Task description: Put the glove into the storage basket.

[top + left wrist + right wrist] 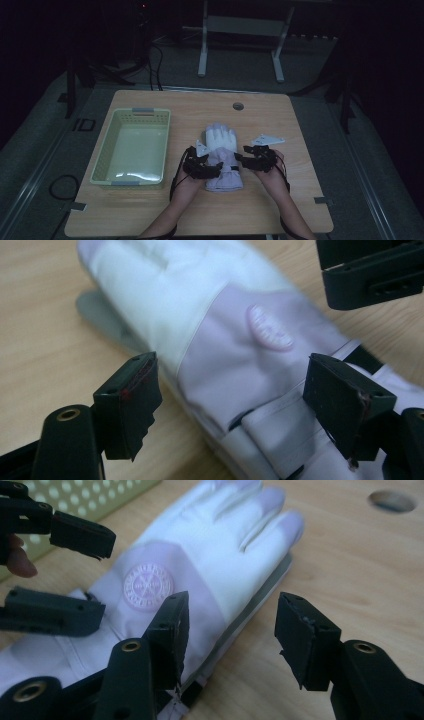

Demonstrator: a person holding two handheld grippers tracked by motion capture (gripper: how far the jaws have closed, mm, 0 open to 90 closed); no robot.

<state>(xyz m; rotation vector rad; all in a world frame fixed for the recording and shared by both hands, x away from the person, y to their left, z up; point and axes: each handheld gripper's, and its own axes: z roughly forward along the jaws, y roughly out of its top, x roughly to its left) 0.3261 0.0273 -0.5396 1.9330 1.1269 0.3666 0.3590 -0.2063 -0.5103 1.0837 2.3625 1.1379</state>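
The person's forearms are coming in from the near edge of the tabletop (150,210), each hand carrying a gripper. The left gripper (235,405) is sitting at the cuff end of the white and lilac glove (221,155), its fingers (131,400) spread on either side of the cuff, one beside the glove's edge, one over the strap; they are not pressing it. The right gripper (230,640) is standing at the glove's opposite edge, its fingers (305,635) parted, one over the glove, one over bare wood, gripping nothing. The glove is lying flat mid-tabletop, fingertips pointing away, just right of the pale green basket (107,150), apart from it.
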